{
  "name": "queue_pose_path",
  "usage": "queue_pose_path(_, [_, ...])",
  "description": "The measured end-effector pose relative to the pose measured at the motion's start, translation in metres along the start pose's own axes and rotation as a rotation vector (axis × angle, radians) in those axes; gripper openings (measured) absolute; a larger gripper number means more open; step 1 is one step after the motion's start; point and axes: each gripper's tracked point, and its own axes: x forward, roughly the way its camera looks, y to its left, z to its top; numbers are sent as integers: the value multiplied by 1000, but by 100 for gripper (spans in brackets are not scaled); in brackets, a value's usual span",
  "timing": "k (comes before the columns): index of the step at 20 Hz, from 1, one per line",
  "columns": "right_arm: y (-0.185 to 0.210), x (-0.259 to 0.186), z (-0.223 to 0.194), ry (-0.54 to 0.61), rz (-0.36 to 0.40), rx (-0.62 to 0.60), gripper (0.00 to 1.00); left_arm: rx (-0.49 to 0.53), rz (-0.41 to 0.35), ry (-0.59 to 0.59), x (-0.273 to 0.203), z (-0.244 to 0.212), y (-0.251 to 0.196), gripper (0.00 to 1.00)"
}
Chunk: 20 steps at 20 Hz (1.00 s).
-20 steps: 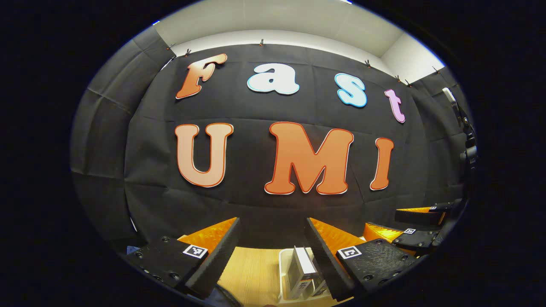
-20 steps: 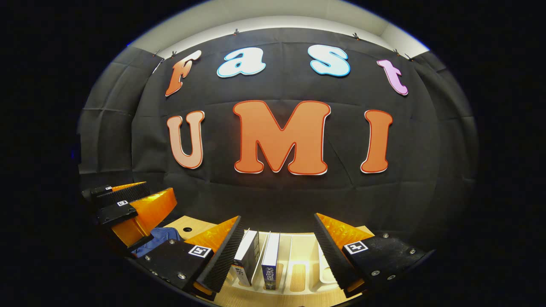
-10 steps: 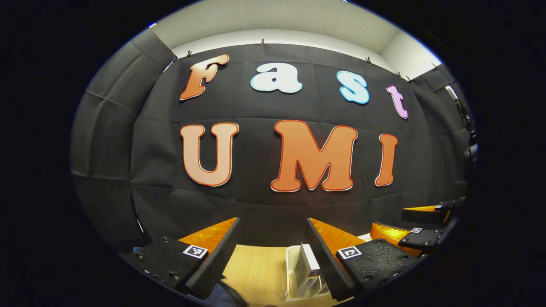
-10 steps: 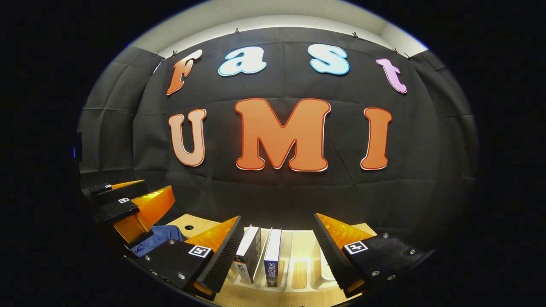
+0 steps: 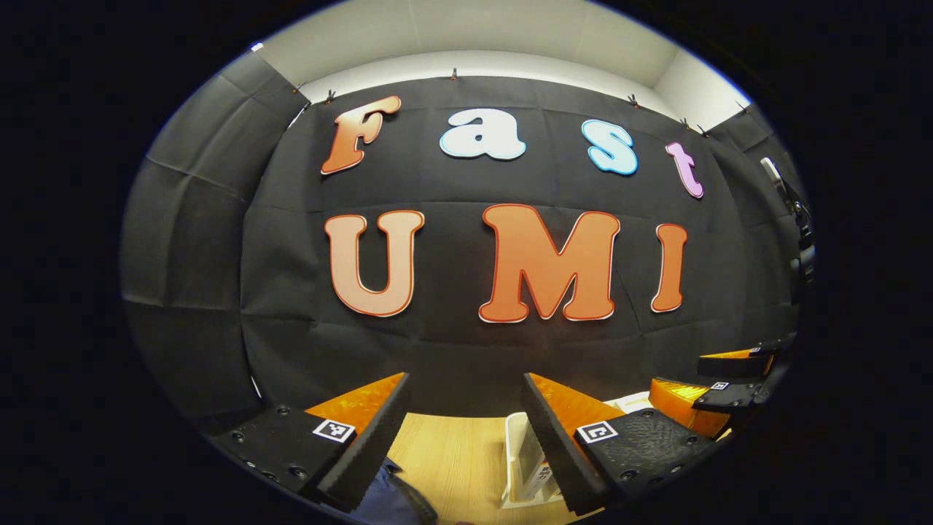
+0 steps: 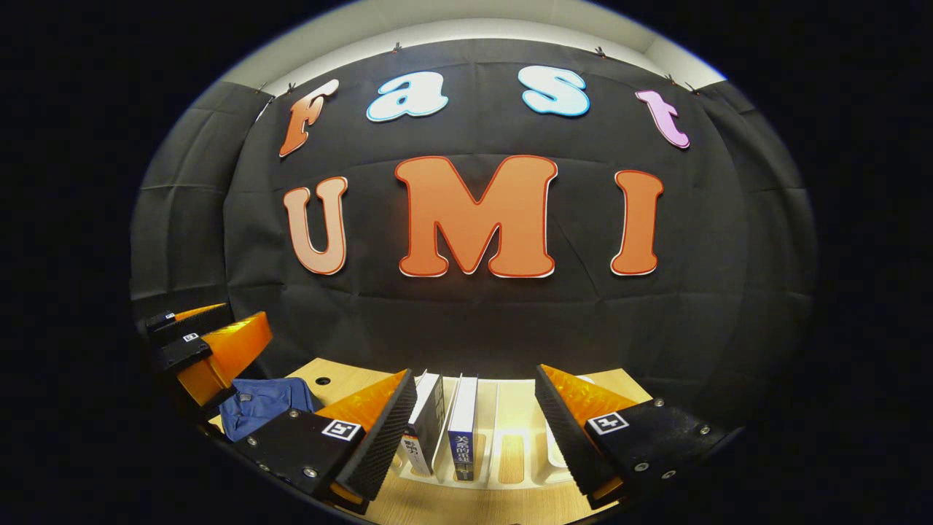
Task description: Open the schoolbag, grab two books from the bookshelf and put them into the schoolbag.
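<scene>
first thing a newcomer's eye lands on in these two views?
Probably the two books standing upright in the white bookshelf, framed between the open right gripper. Next, the blue schoolbag lying on the wooden table to their left, under the left gripper, also open.

Schoolbag (image 6: 264, 402) (perhaps closed) half hidden.

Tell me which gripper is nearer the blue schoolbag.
Left. In the right gripper view the left gripper hangs just above the schoolbag. The right gripper is off to the side, open in front of the books in the bookshelf.
</scene>
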Motion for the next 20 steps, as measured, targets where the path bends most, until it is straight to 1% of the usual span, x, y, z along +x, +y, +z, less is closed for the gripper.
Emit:
queue_pose_path(6, [4, -2, -11, 24, 13, -1, 97, 16, 48, 45, -10, -16, 25, 94])
queue_pose_path(8, [7, -2, -14, 35, 19, 0, 97, 23, 54, 56, -13, -20, 31, 95])
queue_pose_path(11, [9, -4, -19, 47, 27, 0, 97, 27, 67, 81, -18, -30, 38, 94])
queue_pose_path(12, [10, -3, -19, 49, 28, -1, 97, 32, 66, 90, -20, -33, 39, 95])
queue_pose_path(15, [10, -5, -23, 55, 34, -3, 97, 44, 60, 114, -23, -41, 40, 94])
queue_pose_path(20, [8, -7, -28, 65, 35, -13, 97, 57, 34, 142, -26, -50, 27, 95])
